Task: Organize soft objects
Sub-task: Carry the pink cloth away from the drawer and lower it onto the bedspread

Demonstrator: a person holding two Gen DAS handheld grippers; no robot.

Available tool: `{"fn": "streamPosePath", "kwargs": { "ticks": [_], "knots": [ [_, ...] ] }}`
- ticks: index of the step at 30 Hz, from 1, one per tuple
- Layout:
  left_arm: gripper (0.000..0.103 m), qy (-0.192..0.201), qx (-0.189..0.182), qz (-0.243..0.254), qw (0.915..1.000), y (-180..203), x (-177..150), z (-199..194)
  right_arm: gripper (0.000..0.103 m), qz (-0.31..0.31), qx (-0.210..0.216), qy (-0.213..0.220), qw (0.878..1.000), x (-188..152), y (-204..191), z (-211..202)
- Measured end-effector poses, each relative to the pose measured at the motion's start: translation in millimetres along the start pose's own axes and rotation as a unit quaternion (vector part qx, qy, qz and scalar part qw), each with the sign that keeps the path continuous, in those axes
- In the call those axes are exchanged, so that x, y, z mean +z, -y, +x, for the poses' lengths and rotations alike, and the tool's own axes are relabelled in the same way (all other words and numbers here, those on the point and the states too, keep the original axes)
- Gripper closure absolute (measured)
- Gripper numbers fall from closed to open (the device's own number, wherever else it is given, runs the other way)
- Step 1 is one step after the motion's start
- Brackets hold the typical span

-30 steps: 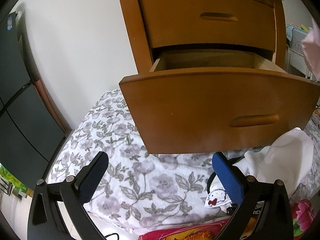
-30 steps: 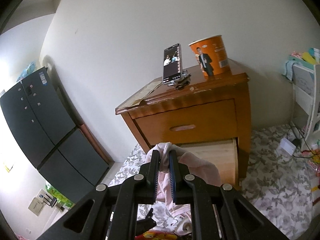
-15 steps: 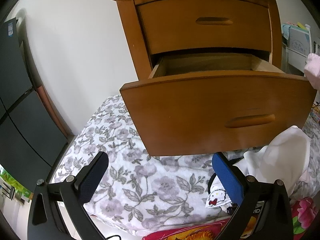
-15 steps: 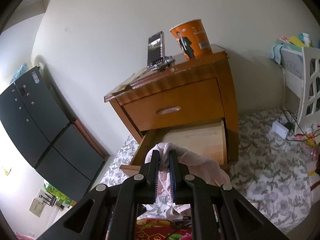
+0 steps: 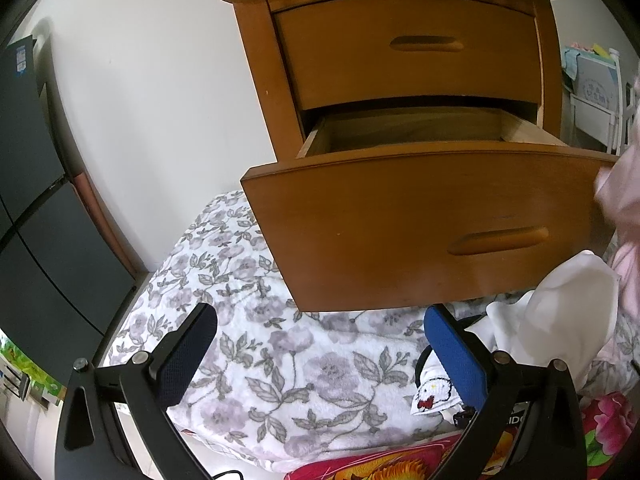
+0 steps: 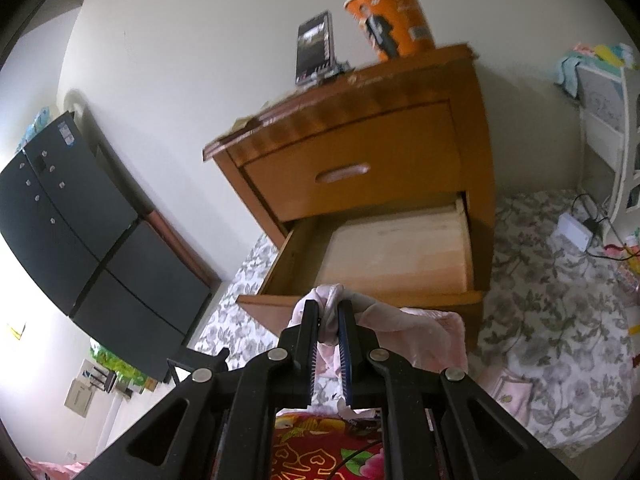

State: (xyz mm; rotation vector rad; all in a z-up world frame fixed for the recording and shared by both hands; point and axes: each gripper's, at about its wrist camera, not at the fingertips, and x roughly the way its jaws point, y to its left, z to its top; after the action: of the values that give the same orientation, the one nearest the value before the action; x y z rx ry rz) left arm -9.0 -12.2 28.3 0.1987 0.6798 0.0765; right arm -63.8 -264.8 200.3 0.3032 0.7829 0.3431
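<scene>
Floral bedding (image 6: 560, 320), open drawer (image 6: 400, 256) — pink garment (image 6: 404, 332) pinched in right gripper (image 6: 329, 320)

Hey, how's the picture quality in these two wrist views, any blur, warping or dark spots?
Left wrist view: sharp, but the fisheye bows the open drawer front, corners go black, and the pink cloth at the right edge is smeared. Right wrist view: the nightstand top, phone and orange cup are softened by motion blur, while the right gripper stays crisp; lighting is soft and even.
</scene>
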Motion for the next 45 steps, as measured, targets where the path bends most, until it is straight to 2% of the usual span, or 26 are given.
{"fn": "streamPosePath", "kwargs": {
  "ticks": [10, 29, 37, 45],
  "knots": [
    [0.000, 0.000, -0.003, -0.008, 1.0000, -2, -1, 1, 0.092, -0.014, 0.026, -0.047, 0.998, -7, -21, 46],
    [0.000, -0.002, -0.005, -0.011, 0.9999, -3, -1, 2, 0.092, 0.015, 0.006, -0.163, 0.986, -48, 0, 142],
    [0.000, -0.006, -0.006, -0.008, 0.9999, -3, -2, 3, 0.092, 0.021, 0.000, -0.195, 0.981, -56, 4, 170],
    [0.000, -0.008, -0.008, -0.010, 0.9999, -4, -1, 3, 0.092, 0.002, -0.008, -0.227, 0.974, -58, -5, 205]
  ]
}}
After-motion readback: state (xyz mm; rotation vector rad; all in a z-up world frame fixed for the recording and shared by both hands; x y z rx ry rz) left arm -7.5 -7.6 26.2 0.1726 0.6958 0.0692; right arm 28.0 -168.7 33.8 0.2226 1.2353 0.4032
